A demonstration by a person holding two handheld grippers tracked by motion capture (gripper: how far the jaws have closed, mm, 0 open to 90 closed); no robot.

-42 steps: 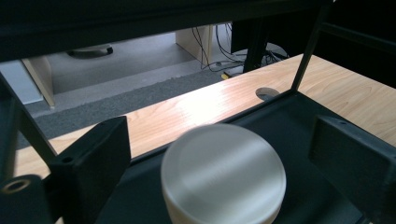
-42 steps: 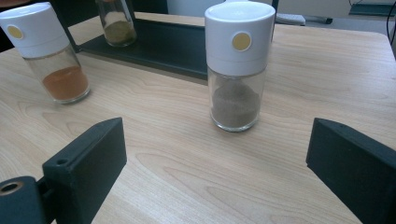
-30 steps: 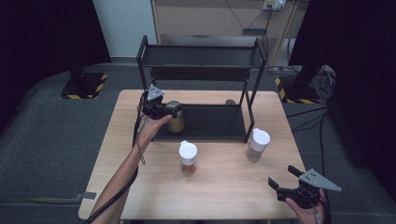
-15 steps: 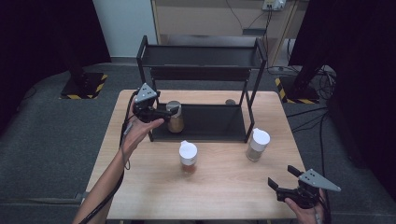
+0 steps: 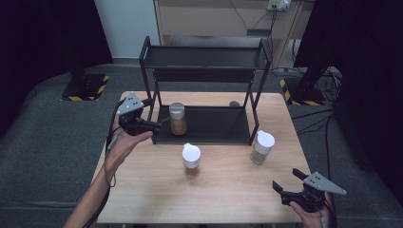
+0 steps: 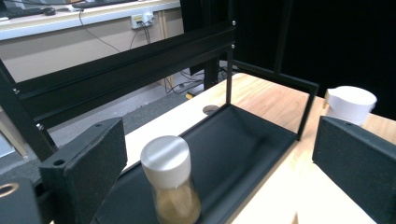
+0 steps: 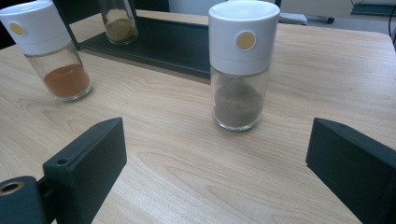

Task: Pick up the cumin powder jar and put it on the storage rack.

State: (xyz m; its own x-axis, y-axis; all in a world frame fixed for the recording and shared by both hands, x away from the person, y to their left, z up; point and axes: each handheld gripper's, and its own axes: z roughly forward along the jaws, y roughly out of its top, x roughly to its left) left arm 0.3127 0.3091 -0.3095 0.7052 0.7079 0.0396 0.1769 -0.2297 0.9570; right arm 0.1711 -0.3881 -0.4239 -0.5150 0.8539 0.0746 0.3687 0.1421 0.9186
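a silver-capped spice jar (image 5: 177, 118) of tan powder is seen standing upright on the lower tray of the black rack (image 5: 204, 124), toward the tray's left end. the left gripper (image 5: 153, 126) is held just to the left of that jar, at the rack's left post, with its jaws spread wide and nothing clasped between them; in the left gripper view the jar (image 6: 171, 185) is seen between the two open jaws but is touched by neither. the right gripper (image 5: 287, 183) is held low over the near right corner of the wooden table (image 5: 228, 199), its jaws likewise released and empty. a white-capped jar of grey powder (image 7: 238, 65) is seen upright on the table ahead of it, well apart from its jaws, just beside the rack's right front post. a second white-capped jar of orange powder (image 5: 191, 160) is seen upright near the table's middle, in front of the rack.
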